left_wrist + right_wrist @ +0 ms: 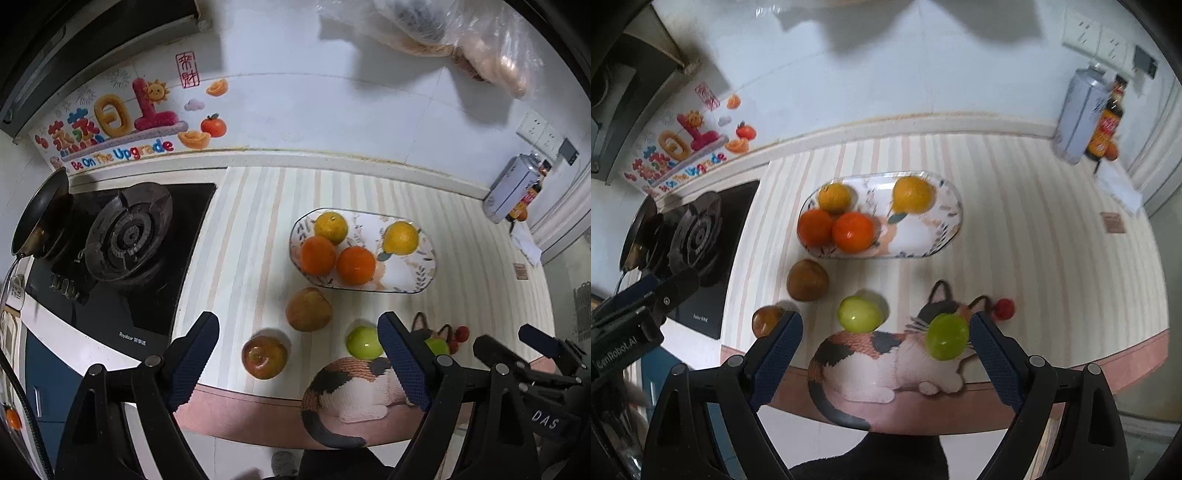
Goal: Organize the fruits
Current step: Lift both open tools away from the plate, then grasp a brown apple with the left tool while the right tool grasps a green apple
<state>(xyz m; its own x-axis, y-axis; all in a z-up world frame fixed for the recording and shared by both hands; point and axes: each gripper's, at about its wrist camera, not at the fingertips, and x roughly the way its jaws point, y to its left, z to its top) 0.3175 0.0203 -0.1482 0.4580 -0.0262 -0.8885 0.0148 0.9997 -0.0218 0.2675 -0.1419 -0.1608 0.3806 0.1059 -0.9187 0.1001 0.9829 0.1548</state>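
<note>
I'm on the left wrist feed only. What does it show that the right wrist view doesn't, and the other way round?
Only the left wrist view shows the plastic bags hanging at the top and the red apple unobstructed. Only the right wrist view shows the second green apple whole, on the cat picture, and the dark sauce bottle clearly. Both show the plate holding four citrus fruits, the brown pear, a green apple, and both grippers open.

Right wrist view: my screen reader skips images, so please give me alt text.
An open gripper hovers over a striped counter mat, where an oval tray holds four citrus fruits. Two green apples, a brown pear and a reddish apple lie loose nearer the camera.
</note>
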